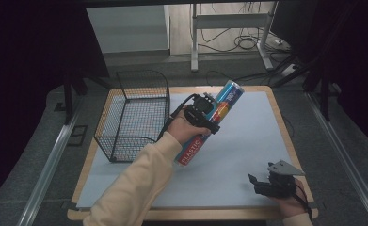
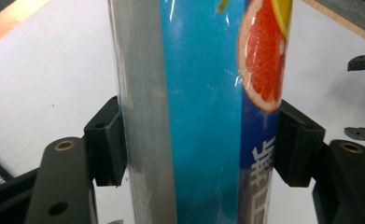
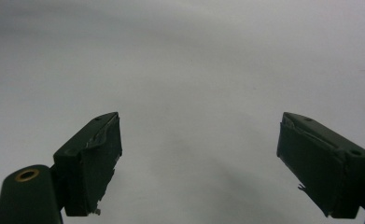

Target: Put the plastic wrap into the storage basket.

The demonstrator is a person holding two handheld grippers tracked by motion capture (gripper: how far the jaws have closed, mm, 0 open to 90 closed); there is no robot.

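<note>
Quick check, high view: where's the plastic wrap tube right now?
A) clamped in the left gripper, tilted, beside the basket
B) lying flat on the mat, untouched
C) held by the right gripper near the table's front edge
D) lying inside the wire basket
A: the left gripper has its jaws pressed on both sides of the tube, which slants beside the wire basket; the right gripper sits open at the table's front corner, with nothing between its jaws.

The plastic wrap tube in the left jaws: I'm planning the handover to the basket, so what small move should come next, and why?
Probably carry the tube left, over the wire basket. The left gripper has its jaws clamped on the tube's sides, the tube hangs tilted above the table, and the basket stands open-topped beside it.
</note>
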